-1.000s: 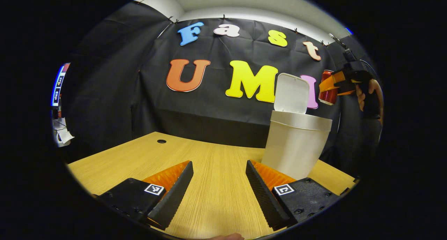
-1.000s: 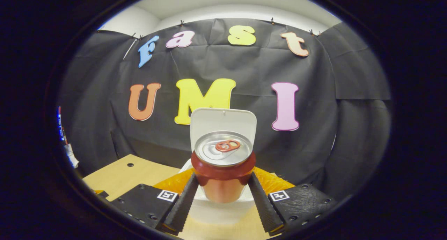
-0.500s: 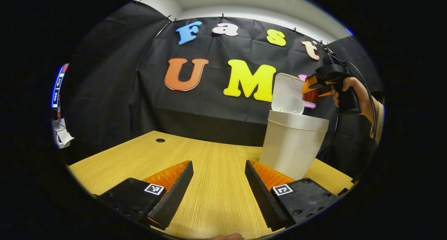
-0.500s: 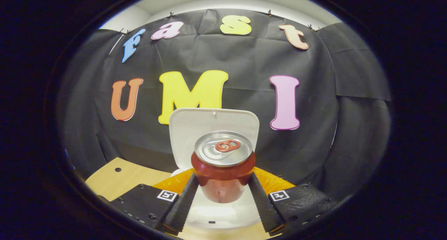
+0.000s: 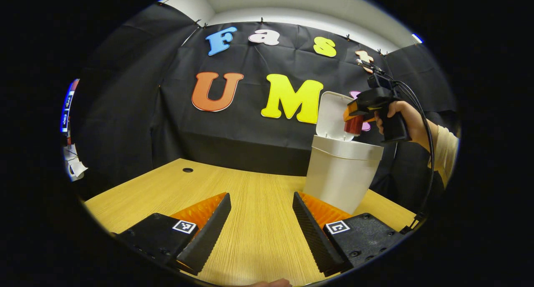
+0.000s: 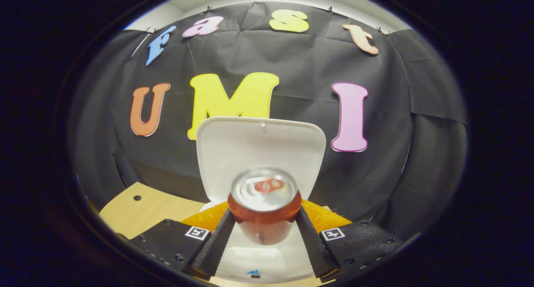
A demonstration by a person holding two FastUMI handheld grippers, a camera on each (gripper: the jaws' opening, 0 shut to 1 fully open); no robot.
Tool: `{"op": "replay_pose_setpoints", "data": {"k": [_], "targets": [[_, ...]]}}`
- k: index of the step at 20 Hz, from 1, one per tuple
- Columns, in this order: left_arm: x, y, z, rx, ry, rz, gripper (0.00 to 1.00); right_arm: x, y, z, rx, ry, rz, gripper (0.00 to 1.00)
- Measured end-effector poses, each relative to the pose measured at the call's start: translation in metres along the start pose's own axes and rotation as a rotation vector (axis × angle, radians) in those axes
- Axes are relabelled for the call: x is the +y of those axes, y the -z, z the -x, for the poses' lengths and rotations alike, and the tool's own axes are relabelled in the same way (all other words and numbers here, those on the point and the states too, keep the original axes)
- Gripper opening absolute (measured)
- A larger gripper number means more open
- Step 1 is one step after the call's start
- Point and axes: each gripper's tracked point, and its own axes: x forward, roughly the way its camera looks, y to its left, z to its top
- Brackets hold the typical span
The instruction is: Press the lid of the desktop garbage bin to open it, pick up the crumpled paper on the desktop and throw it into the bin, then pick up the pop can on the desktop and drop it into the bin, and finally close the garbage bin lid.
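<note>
The white desktop bin [image 5: 340, 176] stands on the wooden desk [image 5: 254, 203] with its lid [image 6: 260, 153] raised upright. My right gripper [image 6: 265, 214] hovers over the bin's open mouth [image 6: 263, 258], and both fingers lie against the sides of the red pop can [image 6: 264, 214]. The can's silver top is blurred and sits low between the fingers. In the left gripper view a hand holds that gripper [image 5: 361, 109] with the can [image 5: 353, 125] just above the bin's rim, in front of the lid. My left gripper [image 5: 260, 212] is open above the desk, left of the bin, with nothing between its fingers.
A small round hole [image 5: 187, 169] marks the desk's far left corner. The black cloth wall rises close behind the bin. A cable [image 5: 425, 128] trails from the right gripper past the person's sleeve [image 5: 444, 149].
The right gripper carried the can leftward and forward to over the bin's mouth. The can now looks blurred and slightly lower between the fingers. The left gripper barely moved.
</note>
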Motion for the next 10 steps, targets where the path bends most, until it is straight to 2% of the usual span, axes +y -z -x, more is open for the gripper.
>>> {"op": "replay_pose_setpoints", "data": {"k": [2,5,7,10], "targets": [[0.001,0.002,-0.001,0.006,0.000,0.003,0.96,-0.002,-0.006,0.003,-0.013,-0.012,-0.017,0.82],[0.002,0.004,0.000,0.018,-0.002,0.011,0.97,-0.004,-0.027,0.014,-0.067,-0.034,-0.034,0.89],[0.004,0.006,0.000,0.028,-0.011,-0.001,0.97,-0.005,-0.047,0.022,-0.110,-0.043,-0.038,0.93],[0.008,0.012,0.002,0.061,-0.032,-0.025,0.97,-0.004,-0.078,0.033,-0.164,-0.059,-0.043,0.94]]}}
